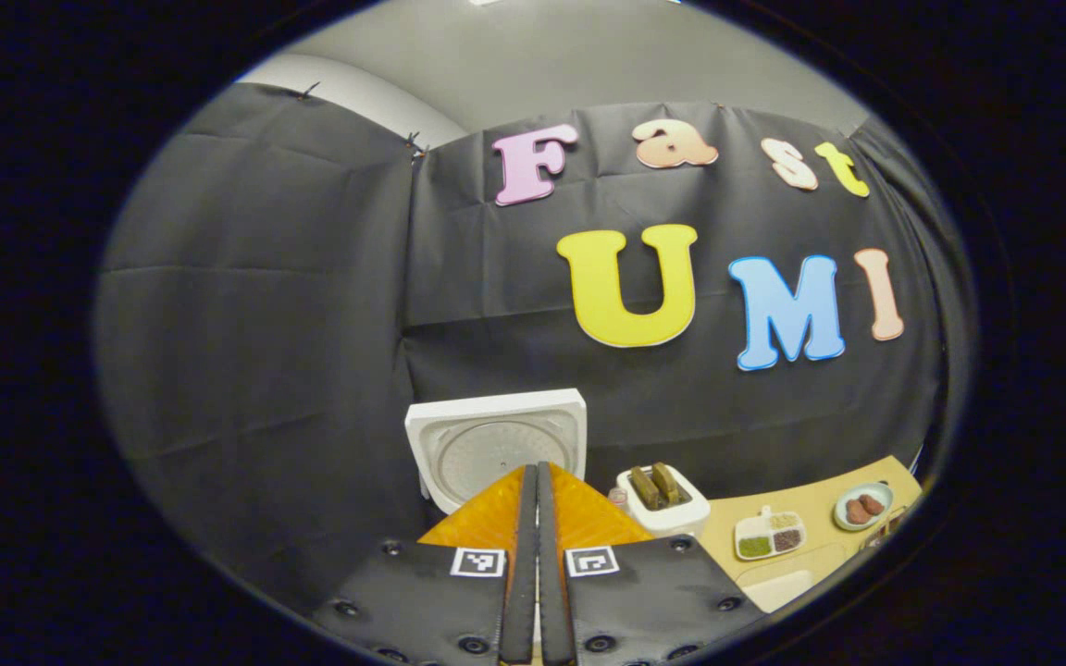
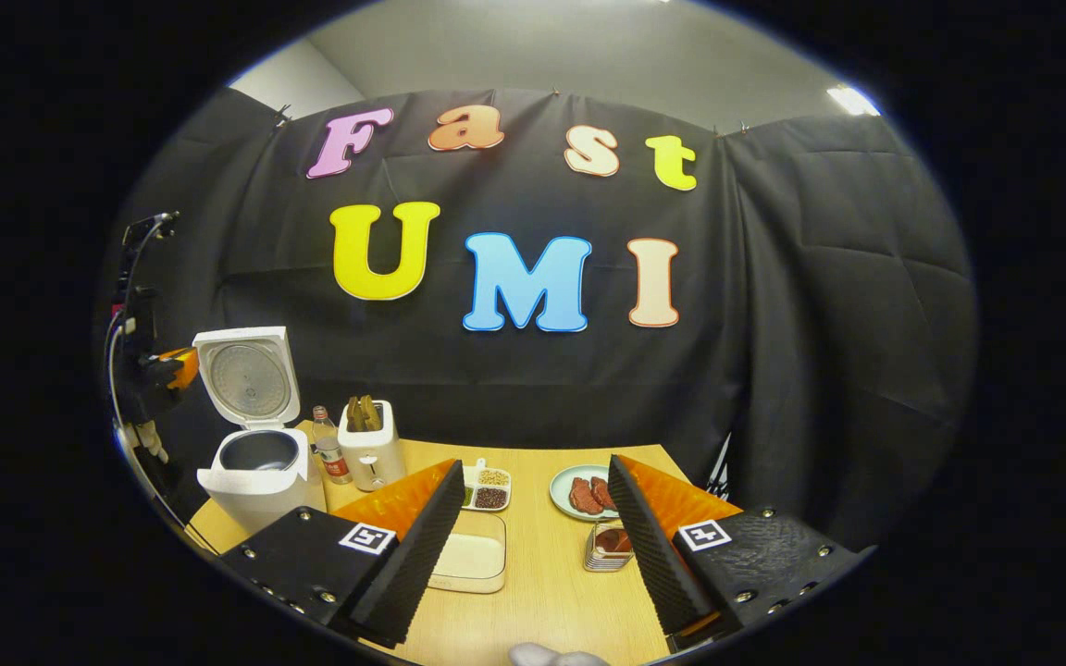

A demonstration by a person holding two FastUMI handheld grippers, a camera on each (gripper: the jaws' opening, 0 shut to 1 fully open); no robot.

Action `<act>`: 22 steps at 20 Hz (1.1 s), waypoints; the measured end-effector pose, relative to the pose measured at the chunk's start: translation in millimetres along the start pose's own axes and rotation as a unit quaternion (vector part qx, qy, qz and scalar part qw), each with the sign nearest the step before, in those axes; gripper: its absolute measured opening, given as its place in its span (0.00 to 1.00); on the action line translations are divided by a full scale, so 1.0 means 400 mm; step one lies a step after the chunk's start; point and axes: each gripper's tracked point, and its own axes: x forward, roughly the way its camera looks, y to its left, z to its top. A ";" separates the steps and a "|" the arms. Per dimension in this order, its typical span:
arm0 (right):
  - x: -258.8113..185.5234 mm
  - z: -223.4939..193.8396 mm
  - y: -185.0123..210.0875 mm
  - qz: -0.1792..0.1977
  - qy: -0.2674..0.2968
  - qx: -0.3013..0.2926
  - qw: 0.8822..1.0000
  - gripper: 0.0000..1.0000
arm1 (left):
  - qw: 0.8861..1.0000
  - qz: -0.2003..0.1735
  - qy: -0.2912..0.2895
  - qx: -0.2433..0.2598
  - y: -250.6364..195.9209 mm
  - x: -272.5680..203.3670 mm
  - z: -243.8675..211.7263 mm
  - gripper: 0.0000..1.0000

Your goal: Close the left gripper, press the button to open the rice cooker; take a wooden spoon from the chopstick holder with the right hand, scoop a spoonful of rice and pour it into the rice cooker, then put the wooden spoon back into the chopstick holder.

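Rice cooker (image 2: 255, 444) lid standing open; left gripper (image 1: 538, 564) jaws pressed together, empty. Right gripper (image 2: 533, 546) jaws gaping, empty; aiming squarely for spoon handle at 1 o'clock.

Toaster (image 2: 371, 444) stands right of rice cooker (image 2: 258, 467) on table (image 2: 551, 592).

Dim booth lit from a ceiling lamp (image 2: 852, 100); sharp centre, strong fisheye bending at edges.

left gripper (image 1: 538, 564): black screwed plates, square tag markers | right gripper (image 2: 533, 536): ribbed fingers (image 2: 422, 546)
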 end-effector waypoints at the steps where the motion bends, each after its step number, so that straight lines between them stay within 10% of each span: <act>1: -0.003 -0.008 -0.001 -0.002 0.001 0.004 1.000 0.95 | 1.000 -0.007 0.000 0.000 -0.010 -0.025 0.001 0.23; 8: -0.003 -0.066 -0.066 -0.029 -0.004 0.009 1.000 0.95 | 0.998 -0.048 -0.045 -0.014 -0.050 -0.231 0.030 0.98; 22: 0.206 -0.434 -0.289 -0.067 0.102 0.119 0.985 0.96 | 0.992 -0.094 -0.077 -0.032 -0.188 -0.439 0.128 0.99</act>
